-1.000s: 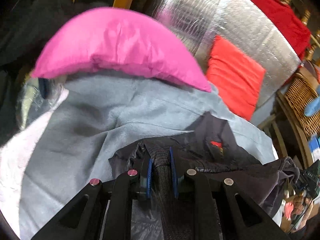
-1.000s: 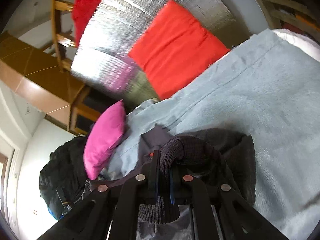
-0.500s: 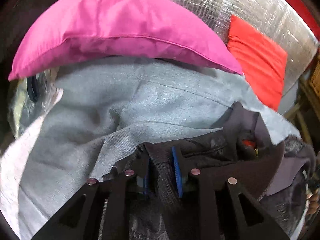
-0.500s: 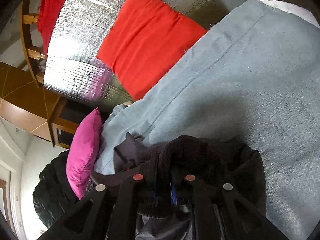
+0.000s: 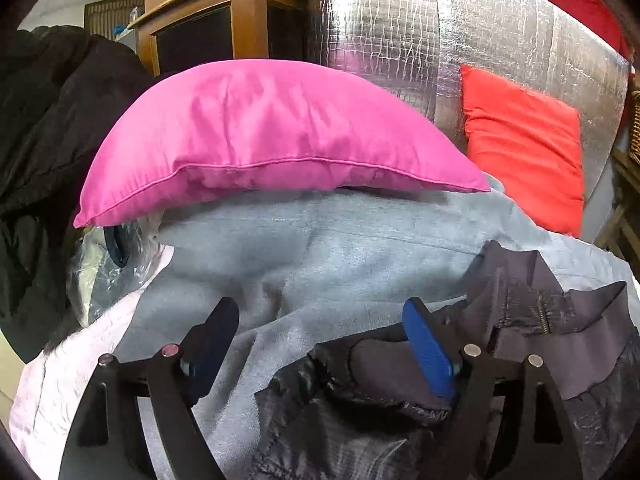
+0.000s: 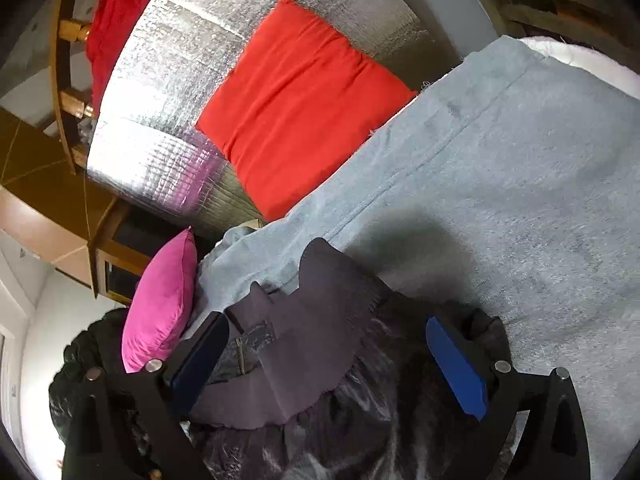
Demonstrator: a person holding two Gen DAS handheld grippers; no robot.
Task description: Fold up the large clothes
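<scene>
A dark grey jacket (image 5: 520, 344) lies bunched on a light blue-grey blanket (image 5: 320, 264), its collar and zip turned up. My left gripper (image 5: 320, 344) hangs just over the jacket's left edge, its jaws opening wide, and its pads (image 5: 430, 354) press on nothing. In the right wrist view the same jacket (image 6: 312, 344) lies loose under my right gripper (image 6: 336, 356). The right jaws are opening too, with the collar between them and untouched by the blue pads (image 6: 458, 368).
A pink cushion (image 5: 264, 136) rests at the blanket's far edge, a red cushion (image 5: 524, 148) leans on silver foil padding (image 5: 440, 28) behind. A black garment pile (image 5: 44, 128) sits left, a plastic bag (image 5: 108, 264) beside it. A wooden cabinet (image 5: 208, 20) stands behind.
Both grippers were shut on the jacket's knitted edge and have let it go; their jaws now stand wide. The jacket has dropped onto the blanket, and both grippers have sunk lower.
</scene>
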